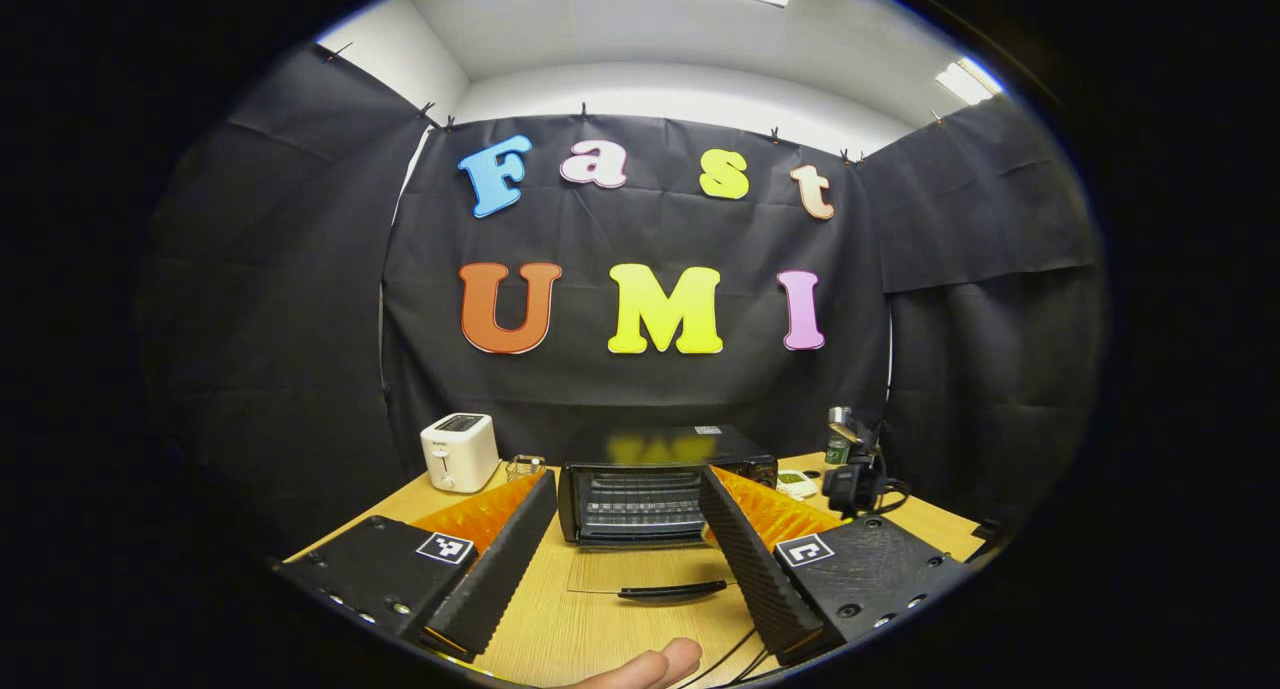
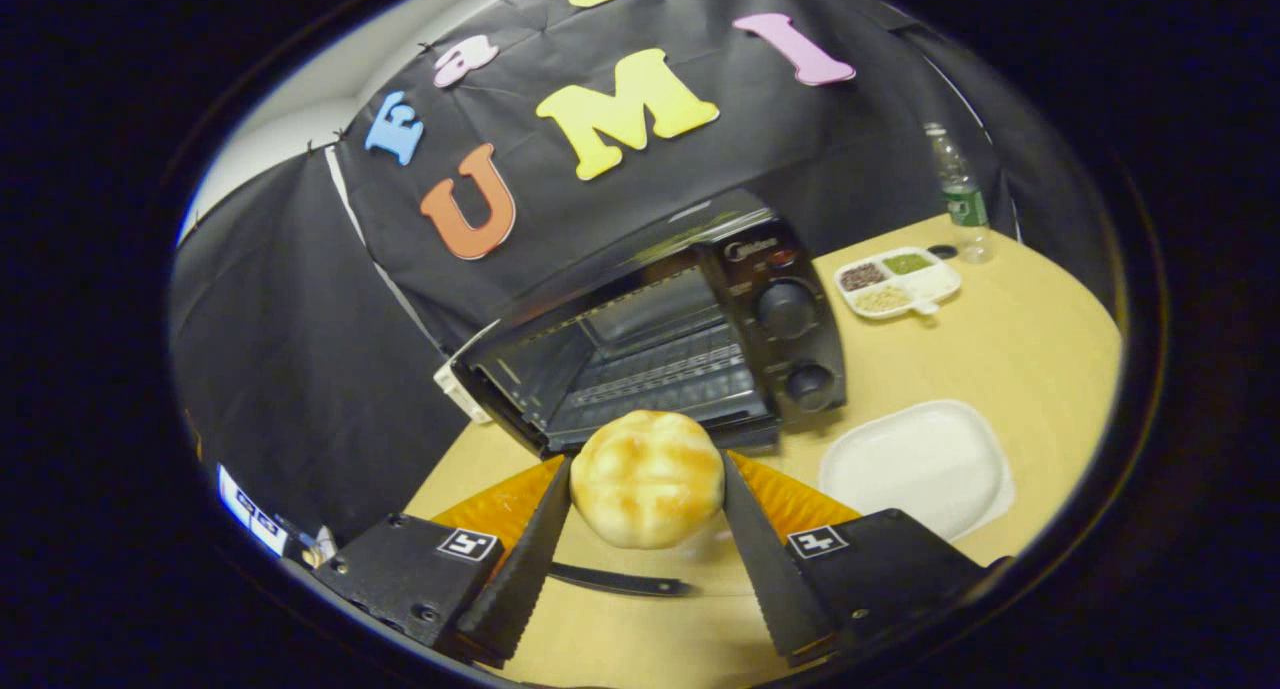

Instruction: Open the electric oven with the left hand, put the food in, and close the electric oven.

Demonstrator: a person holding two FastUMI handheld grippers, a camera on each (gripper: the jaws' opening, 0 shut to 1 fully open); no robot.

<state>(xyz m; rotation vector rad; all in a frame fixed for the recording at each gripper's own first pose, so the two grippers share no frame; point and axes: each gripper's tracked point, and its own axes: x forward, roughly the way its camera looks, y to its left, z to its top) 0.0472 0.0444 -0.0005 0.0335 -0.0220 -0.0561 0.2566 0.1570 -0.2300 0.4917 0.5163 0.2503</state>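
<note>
1. in the left gripper view the left gripper (image 1: pixel 625 494) has its fingers spread wide with nothing between them, hovering above the table (image 1: pixel 560 629) and facing the electric oven (image 1: pixel 660 484) at 12 o'clock.
2. the oven door (image 1: pixel 650 569) is folded down flat toward the camera, its dark handle (image 1: pixel 672 590) lying between the 2 fingers, and the wire rack shows inside the open cavity.
3. a white toaster (image 1: pixel 459 452) stands on the table at 10 o'clock of the oven, with a small wire holder (image 1: pixel 524 466) between them.
4. at 2 o'clock of the oven sit a green bottle (image 1: pixel 838 439) and a dark device with cables (image 1: pixel 855 484).
5. a fingertip (image 1: pixel 650 666) of the person shows at the bottom edge, at 6 o'clock.
6. in the right gripper view the right gripper (image 2: pixel 647 469) has its fingers closed in on a round golden bread bun (image 2: pixel 647 479), 1 finger pressing each side.
7. the bun is held just in front of the open electric oven (image 2: pixel 680 339), above the lowered door, whose handle (image 2: pixel 615 580) shows below the bun at 6 o'clock.
8. an empty white plate (image 2: pixel 915 466) lies on the table (image 2: pixel 1040 349) at 3 o'clock of the bun.
9. farther back, at 1 o'clock, a divided snack tray (image 2: pixel 898 281) sits near a clear bottle (image 2: pixel 958 194).
</note>
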